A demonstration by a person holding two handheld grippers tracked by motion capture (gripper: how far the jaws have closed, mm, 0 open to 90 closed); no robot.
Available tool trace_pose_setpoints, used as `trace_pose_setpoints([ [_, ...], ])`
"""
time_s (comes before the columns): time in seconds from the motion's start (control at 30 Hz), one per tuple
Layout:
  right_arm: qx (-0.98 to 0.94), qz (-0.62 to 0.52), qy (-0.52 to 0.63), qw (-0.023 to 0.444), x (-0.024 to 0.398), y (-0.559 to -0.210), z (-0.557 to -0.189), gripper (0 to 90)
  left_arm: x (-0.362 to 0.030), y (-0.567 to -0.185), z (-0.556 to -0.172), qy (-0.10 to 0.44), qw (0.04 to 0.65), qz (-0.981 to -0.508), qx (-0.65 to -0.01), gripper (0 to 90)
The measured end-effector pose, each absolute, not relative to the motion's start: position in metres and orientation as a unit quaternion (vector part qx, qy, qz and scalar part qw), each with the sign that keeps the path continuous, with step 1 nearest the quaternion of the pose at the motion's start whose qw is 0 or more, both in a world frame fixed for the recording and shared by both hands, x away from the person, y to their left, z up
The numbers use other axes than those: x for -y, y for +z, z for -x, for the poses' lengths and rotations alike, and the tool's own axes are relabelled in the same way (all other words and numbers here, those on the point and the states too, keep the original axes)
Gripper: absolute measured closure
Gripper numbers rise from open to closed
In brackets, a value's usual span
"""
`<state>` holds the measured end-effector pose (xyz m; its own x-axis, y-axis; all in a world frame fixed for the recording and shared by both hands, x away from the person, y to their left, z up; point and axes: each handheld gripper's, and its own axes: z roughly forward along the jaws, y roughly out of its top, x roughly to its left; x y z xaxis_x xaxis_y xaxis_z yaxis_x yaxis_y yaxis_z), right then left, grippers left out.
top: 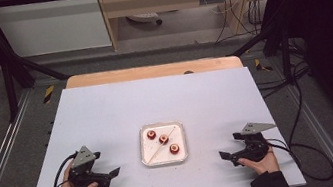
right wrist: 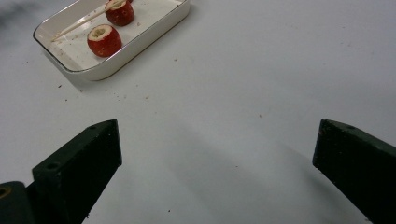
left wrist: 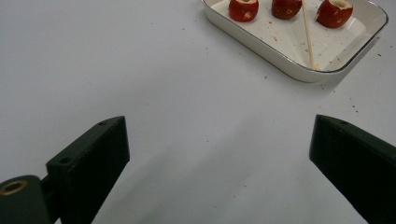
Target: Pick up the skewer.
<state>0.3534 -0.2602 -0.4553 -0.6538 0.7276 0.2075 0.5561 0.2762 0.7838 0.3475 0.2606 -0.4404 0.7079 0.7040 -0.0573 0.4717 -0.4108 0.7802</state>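
A white square tray [top: 181, 153] sits on the table a little in front of its middle and holds three red cored fruits [top: 163, 139] and a thin wooden skewer [top: 156, 152]. In the left gripper view the tray [left wrist: 261, 51] lies at the top right with the fruits [left wrist: 243, 10] and skewer [left wrist: 307, 37]. The right gripper view has the tray [right wrist: 154, 35] at its top left with two fruits [right wrist: 104, 39]. My left gripper [top: 111, 175] rests on the table left of the tray, open and empty. Right of the tray, my right gripper [top: 226, 157] stands open and empty too.
The white table top [top: 107, 113] is bare around the tray, with fine crumbs [left wrist: 341, 100] near it. A wooden edge [top: 151, 70] runs along the far side. Black cables [top: 310, 151] trail off the right side. Metal frame posts stand at the back corners.
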Motion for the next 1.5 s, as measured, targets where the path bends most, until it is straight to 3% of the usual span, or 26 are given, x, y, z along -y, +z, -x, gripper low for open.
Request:
trace_pose_setpoints([
  [0.67,-0.791,-0.406,0.446,0.100,0.261,-0.454,-0.353,1.6,-0.235,-0.434,-0.349,0.142,0.404,-0.832,-0.354,5.2],
  [1.5,-0.795,-0.403,0.441,0.101,0.260,-0.455,-0.354,1.7,-0.161,-0.413,-0.365,0.138,0.382,-0.852,-0.330,8.0],
])
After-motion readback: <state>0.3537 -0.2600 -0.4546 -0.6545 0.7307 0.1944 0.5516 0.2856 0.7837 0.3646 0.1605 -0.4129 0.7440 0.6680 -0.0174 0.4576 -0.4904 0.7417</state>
